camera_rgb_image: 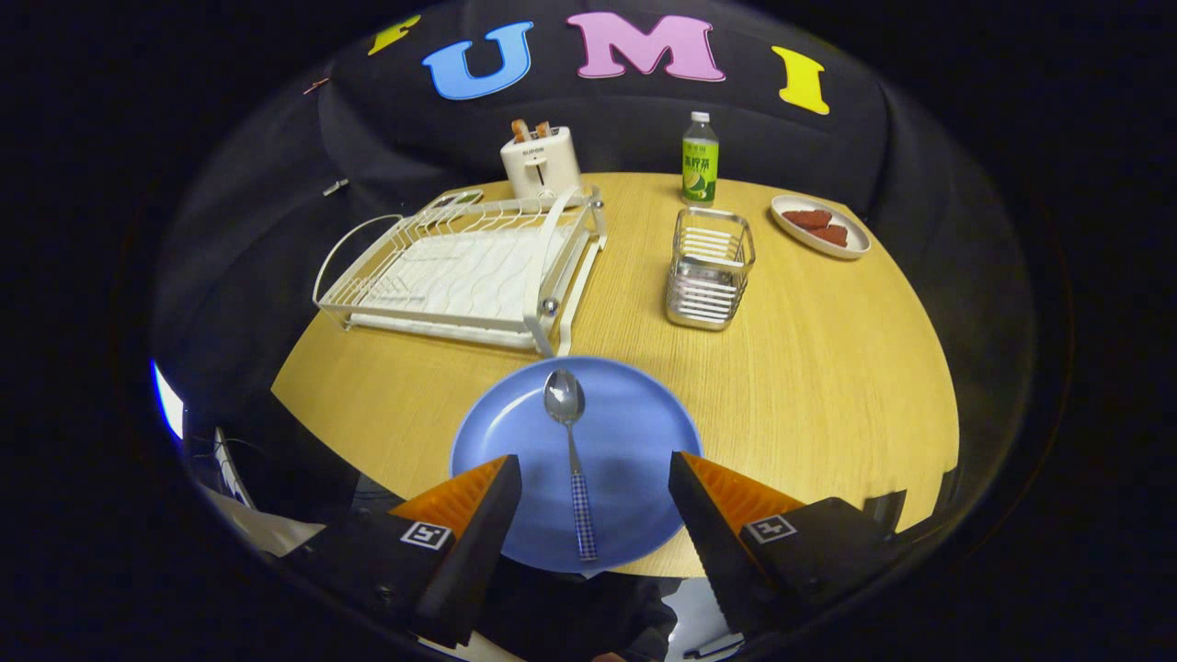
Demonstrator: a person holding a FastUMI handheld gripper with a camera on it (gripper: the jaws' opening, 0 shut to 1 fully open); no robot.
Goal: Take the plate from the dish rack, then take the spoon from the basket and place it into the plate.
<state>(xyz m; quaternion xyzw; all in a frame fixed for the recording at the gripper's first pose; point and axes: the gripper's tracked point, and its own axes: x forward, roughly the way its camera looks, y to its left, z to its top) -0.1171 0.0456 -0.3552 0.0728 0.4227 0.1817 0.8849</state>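
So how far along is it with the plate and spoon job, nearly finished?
It looks finished. The blue plate lies on the table in front of the dish rack, which holds no dishes. The spoon rests in the plate, and no utensils show in the metal basket. The gripper is open, its fingers either side of the spoon handle, holding nothing. Nothing seems left.
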